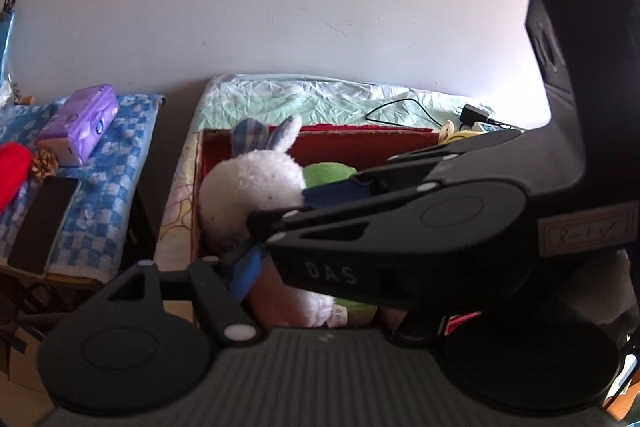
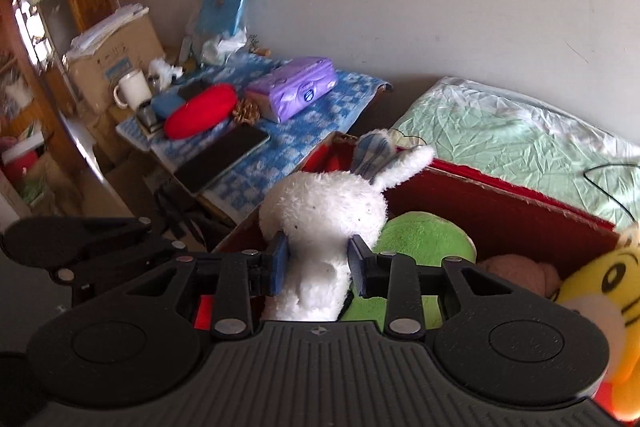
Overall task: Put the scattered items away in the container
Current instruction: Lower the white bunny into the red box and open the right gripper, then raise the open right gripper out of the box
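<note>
The right gripper has its 2 blue pads pressed into the neck of the white rabbit, jaws narrowed to a partial gap with the plush squeezed between them. The rabbit's head and ears rise above the jaws; its body hangs below them, inside the near left corner of the red box.

The step in hand looks like lowering the rabbit into the box. To do it well, I would sink the body until it rests on the toys below, then part the jaws wide before drawing back, since the pile could snag on a pad. Keeping the rabbit clear of the left wall should stop it tipping out over the edge.

Just right of the jaws lies a green plush, touching the rabbit. Further right sit a pink plush and a yellow plush, all in the box.

In the left wrist view the right gripper crosses in front, hiding much. The left gripper shows 1 blue pad low beside the rabbit; its other finger is hidden. I cannot tell whether it grips anything. The box wall stands beyond its jaws, with the rabbit between.
</note>
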Available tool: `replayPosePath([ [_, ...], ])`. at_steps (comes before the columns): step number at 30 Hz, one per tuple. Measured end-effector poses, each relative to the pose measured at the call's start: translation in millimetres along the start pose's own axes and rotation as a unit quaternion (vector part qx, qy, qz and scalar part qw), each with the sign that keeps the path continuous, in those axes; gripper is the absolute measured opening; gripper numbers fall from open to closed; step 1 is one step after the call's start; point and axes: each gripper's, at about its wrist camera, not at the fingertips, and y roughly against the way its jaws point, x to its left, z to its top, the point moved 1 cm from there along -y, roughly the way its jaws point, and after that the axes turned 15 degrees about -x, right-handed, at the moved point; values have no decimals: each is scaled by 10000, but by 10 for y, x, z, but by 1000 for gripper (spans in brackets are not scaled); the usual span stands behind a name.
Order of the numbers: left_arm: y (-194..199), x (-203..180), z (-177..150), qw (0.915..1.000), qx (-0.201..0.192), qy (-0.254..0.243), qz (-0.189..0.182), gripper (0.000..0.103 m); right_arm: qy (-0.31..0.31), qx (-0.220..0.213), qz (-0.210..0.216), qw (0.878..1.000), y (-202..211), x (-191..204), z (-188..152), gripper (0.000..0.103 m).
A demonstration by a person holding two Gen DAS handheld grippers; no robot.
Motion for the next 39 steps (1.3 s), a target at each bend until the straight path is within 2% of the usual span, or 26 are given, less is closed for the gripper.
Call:
replayPosePath([
  [3, -47, 30, -18, 9999, 44, 95, -107, 66, -81, 93, 164, 9998, -41, -68, -3, 39],
  [8, -103, 47, -88, 9993, 191, 202, -232, 65, -376, 325, 345, 9982, -92, -172, -43, 39],
  [14, -124, 12, -103, 9997, 190, 42, -164, 71, -1000, -265, 273, 9943, 204, -267, -27, 39],
  [15, -139, 21, -109, 9997, 210, 43, -153, 72, -1068, -324, 280, 9934, 240, -278, -30, 38],
  [17, -161, 38, -115, 9996, 242, 62, -155, 75, -1177, -360, 354, 9918, 257, -297, -31, 28],
  [18, -167, 38, -116, 9995, 253, 59, -150, 75, -1204, -303, 395, 9915, 234, -295, -35, 18],
  [22, -202, 15, -124, 9995, 286, -142, -16, 74, -1398, -72, 382, 9894, 49, -330, -81, 14],
  [28, -247, -57, -140, 9981, 363, -468, 194, 71, -1739, 200, 393, 9838, -106, -415, -176, 14],
  [30, -257, -67, -140, 9979, 397, -469, 217, 75, -1790, 180, 382, 9829, -95, -427, -202, 15],
  [31, -257, -69, -132, 9980, 421, -418, 220, 76, -1866, 153, 367, 9816, -70, -443, -217, 19],
  [33, -234, -86, -105, 9982, 422, -334, 253, 84, -2088, -26, 329, 9774, 40, -489, -240, 20],
  [39, -164, -255, -4, 9970, 214, -577, 461, 89, -2188, -530, -71, 9743, 403, -558, -242, 23],
])
